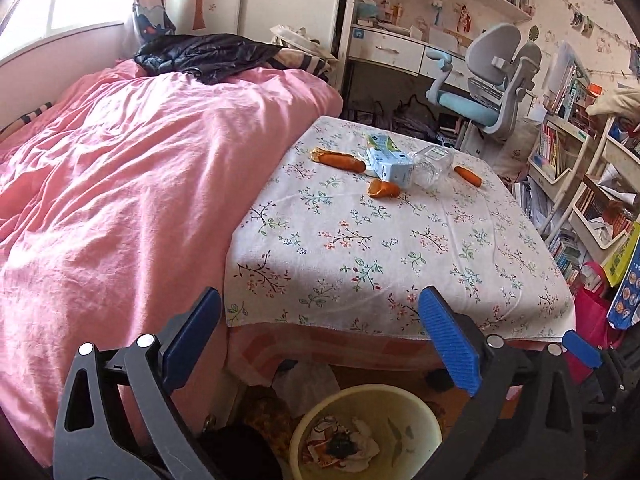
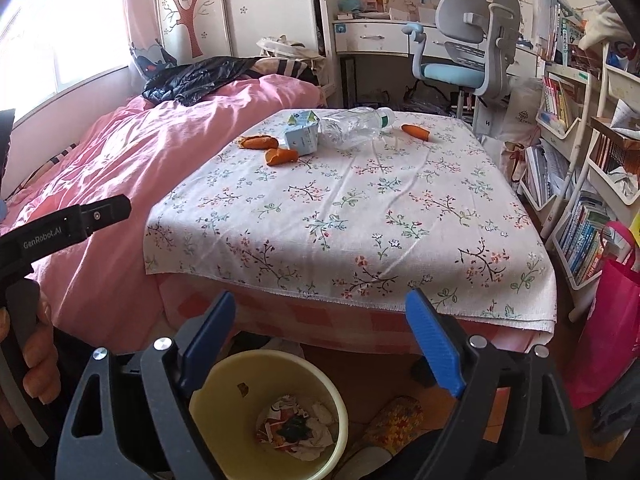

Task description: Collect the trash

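So both grippers, left gripper (image 1: 320,344) and right gripper (image 2: 326,344), hover with jaws wide and empty above the bin (image 2: 224,376), while carton (image 2: 302,136), bottle (image 2: 352,126) and orange wrappers (image 2: 282,156) sit across the table (image 2: 360,220) beside the pink bed (image 2: 120,152).

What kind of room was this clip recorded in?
Most likely a child's bedroom: a bed with a pink duvet, a study desk with an ergonomic chair, and crowded bookshelves beside a small cloth-covered table.
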{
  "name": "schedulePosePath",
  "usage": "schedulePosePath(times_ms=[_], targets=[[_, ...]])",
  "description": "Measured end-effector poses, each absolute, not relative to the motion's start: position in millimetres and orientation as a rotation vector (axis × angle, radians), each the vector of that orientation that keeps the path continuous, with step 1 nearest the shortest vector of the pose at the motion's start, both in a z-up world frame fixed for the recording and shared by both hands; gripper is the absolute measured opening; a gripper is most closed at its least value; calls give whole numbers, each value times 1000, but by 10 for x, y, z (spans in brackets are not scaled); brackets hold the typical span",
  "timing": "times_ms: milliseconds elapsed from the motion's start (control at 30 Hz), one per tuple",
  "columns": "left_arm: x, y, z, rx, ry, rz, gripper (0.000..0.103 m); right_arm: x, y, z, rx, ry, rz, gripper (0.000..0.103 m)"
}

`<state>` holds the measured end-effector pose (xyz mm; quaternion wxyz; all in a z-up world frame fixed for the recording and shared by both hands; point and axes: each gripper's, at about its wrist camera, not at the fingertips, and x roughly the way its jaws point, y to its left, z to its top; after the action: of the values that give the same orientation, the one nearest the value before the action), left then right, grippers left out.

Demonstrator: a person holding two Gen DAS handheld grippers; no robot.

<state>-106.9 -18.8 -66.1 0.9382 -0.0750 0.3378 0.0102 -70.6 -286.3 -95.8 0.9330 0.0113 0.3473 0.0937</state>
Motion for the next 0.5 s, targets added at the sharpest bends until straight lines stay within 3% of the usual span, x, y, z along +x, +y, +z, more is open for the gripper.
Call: schedulePosePath(times_ms=[500], targets=[[-1099,-157,-626,-154,661,43,96,-697,-2776,-946,5,706,204,85]])
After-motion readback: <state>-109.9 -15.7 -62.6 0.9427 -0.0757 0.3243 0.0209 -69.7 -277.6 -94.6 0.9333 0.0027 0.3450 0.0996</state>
